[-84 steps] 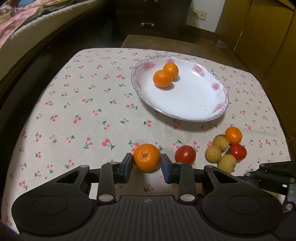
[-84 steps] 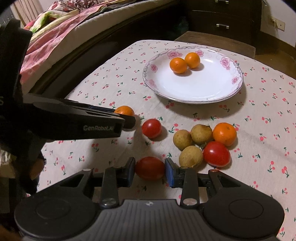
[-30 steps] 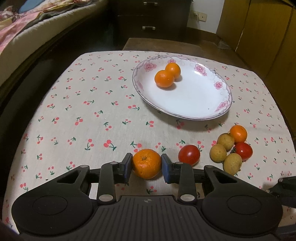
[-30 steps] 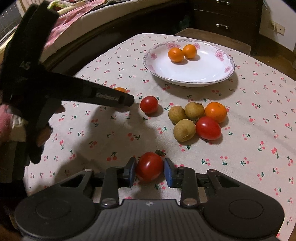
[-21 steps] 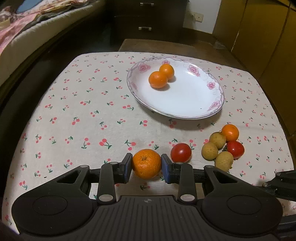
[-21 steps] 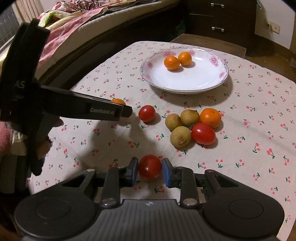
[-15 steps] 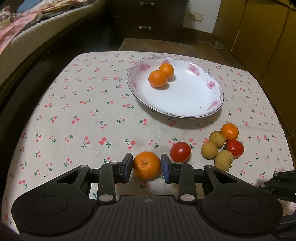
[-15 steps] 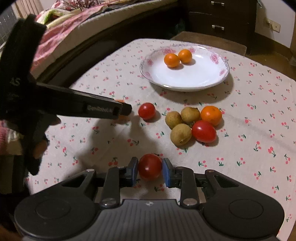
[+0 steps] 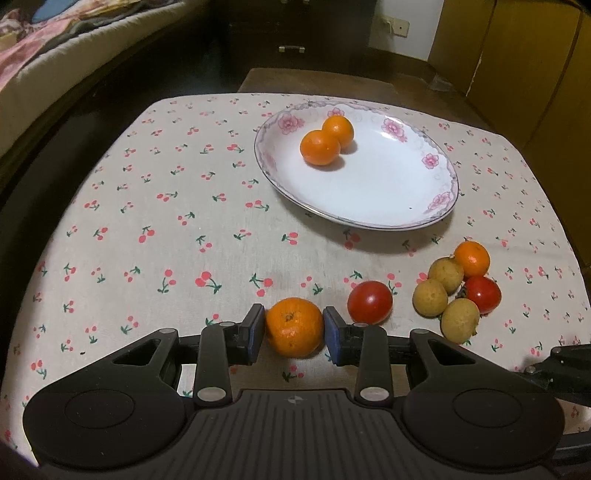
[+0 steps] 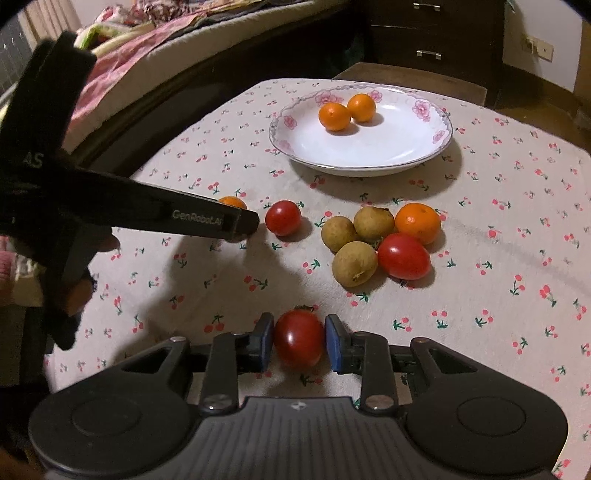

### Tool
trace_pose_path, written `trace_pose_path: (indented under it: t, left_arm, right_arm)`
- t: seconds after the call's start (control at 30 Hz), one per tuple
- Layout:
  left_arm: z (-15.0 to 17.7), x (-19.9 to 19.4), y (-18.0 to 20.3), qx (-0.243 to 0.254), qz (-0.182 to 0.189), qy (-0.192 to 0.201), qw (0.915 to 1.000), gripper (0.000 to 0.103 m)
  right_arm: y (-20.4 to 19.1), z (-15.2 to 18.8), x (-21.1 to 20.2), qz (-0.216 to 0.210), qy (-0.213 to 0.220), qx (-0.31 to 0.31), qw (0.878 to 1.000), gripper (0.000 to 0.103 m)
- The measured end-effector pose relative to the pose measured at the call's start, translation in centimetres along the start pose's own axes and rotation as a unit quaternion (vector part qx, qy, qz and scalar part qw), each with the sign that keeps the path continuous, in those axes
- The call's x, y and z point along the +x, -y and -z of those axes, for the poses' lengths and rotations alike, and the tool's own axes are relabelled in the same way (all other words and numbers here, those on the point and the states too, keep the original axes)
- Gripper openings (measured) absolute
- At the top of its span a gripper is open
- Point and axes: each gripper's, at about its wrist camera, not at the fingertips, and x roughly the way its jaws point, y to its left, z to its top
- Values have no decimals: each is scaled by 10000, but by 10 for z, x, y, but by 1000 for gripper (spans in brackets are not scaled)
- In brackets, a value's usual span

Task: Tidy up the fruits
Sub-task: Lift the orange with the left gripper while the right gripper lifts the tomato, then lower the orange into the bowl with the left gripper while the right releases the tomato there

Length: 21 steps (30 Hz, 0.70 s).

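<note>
Fruit near the plate (image 9: pixel 439 206): left gripper (image 9: pixel 294 329) easing open around a firm mandarin (image 9: pixel 294 327); right gripper (image 10: pixel 299 343) clamps a soft, bruisable tomato (image 10: pixel 299 342) across its middle.

We see a dim room w/ warm indoor light. Bed (image 10: pixel 155 40) w/ pink floral bedding along left side. Dark wood dresser (image 10: pixel 436 33) at back, metal handles. White wall (image 9: pixel 402 29) w/ outlet (image 9: pixel 400 26). Yellow-brown cabinet doors (image 9: pixel 524 62) at right. Table has cherry-print cloth (image 9: pixel 147 206).
</note>
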Motion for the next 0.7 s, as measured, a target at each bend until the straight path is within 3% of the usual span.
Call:
trace_pose_path:
  t: [0.23,0.7]
  left_arm:
    - [2,0,3,150,-66,-4,9999,42]
    - [3,-17,5,145,18,82,9999,41]
  right_arm:
    - [-13,1,0,311,-107,-431,9985,30]
    - [-8,-5,-18,272,141,-239,9992,29]
